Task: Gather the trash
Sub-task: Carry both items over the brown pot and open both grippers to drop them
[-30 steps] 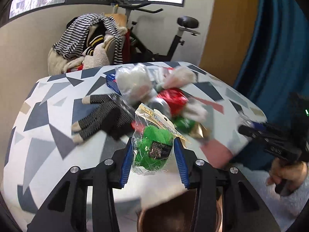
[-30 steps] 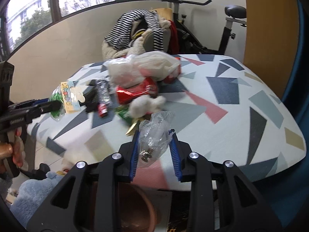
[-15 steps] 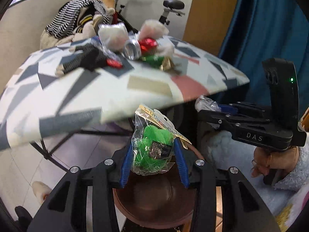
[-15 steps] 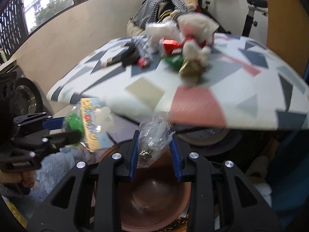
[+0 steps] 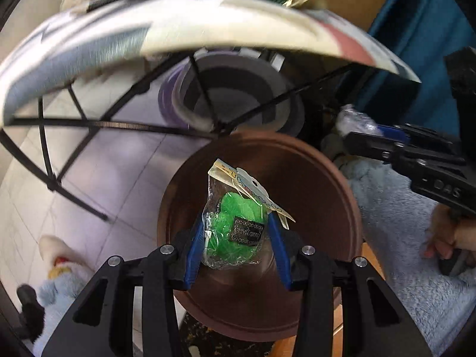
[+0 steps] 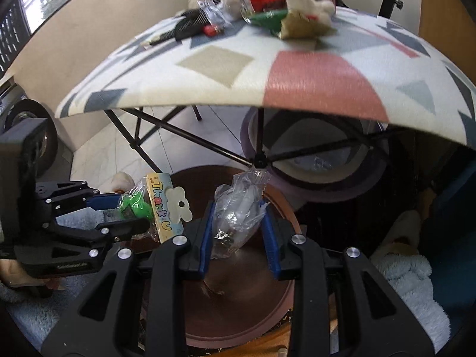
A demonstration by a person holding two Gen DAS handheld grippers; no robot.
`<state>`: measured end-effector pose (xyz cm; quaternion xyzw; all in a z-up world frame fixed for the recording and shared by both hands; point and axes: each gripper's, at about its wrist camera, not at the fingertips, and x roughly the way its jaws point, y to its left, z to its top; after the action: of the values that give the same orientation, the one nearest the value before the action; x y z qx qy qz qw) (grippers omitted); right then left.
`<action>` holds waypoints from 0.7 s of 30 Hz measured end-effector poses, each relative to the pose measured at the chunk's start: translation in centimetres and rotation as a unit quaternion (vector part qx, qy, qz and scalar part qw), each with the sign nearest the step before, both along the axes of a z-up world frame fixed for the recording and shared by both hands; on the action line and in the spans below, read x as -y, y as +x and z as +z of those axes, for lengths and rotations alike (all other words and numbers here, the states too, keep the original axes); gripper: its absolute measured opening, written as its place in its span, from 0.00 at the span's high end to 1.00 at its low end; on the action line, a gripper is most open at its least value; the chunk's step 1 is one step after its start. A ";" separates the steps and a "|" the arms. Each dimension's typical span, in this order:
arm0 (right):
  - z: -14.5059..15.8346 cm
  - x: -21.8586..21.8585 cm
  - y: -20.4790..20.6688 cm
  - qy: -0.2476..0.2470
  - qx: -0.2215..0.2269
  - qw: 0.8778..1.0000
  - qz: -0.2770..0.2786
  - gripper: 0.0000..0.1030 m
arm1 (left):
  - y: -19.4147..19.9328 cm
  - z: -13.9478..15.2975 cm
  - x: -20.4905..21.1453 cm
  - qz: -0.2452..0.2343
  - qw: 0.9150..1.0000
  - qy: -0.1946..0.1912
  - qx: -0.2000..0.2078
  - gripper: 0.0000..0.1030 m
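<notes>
The desk (image 6: 300, 71), a round top with a pattern of grey, blue, tan and pink shapes on thin black legs, fills the upper part of both views and is seen from below its near rim. On its top, towards the far side, sits a heap of trash (image 6: 276, 3): crumpled white tissue, a red can, something green, a tan scrap and a dark glove, all blurred in the left view. Below the desk edge, on the floor, stands a wide brown bin (image 5: 312, 184) with its round mouth open upward; a grey-and-purple basin (image 6: 315, 184) lies just behind it under the desk. The left tongs (image 5: 236, 238) hang right over the bin's mouth, clamped on a clear packet of green stuff (image 5: 238, 223) with a yellow card header reading "Thank U". The right tongs (image 6: 238, 229) hang over the same bin beside them, clamped on a crumpled clear plastic bag (image 6: 241, 205) with small silvery bits at its bottom. Both packets are above the bin, not touching it. A hand (image 5: 446, 238) grips the right tool's handle over a pale blue fleecy cloth (image 5: 401, 238).
</notes>
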<state>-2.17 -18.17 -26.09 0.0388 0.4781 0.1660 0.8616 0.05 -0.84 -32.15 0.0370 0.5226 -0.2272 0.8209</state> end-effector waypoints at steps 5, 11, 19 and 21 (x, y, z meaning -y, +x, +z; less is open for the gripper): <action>-0.6 0.2 0.2 0.002 -0.011 1.000 -0.003 0.68 | 0.5 -1.3 0.0 0.007 1.000 0.007 -0.021 0.59; -0.9 0.0 0.3 -0.004 -0.017 1.000 0.004 0.68 | 0.3 -1.0 0.0 0.004 1.000 0.007 -0.015 0.58; -1.2 -0.2 0.2 -0.009 -0.023 1.000 0.008 0.68 | -0.5 2.3 -0.6 0.011 0.999 -0.024 0.045 0.30; -1.3 -0.2 0.3 -0.008 -0.026 1.000 0.006 0.68 | -0.9 3.6 -0.9 0.016 0.997 -0.027 0.074 0.25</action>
<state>-1.88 -17.99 -27.41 0.0333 0.5023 0.1660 0.8480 -0.82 0.03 -28.51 0.0226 0.4549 -0.2248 0.8614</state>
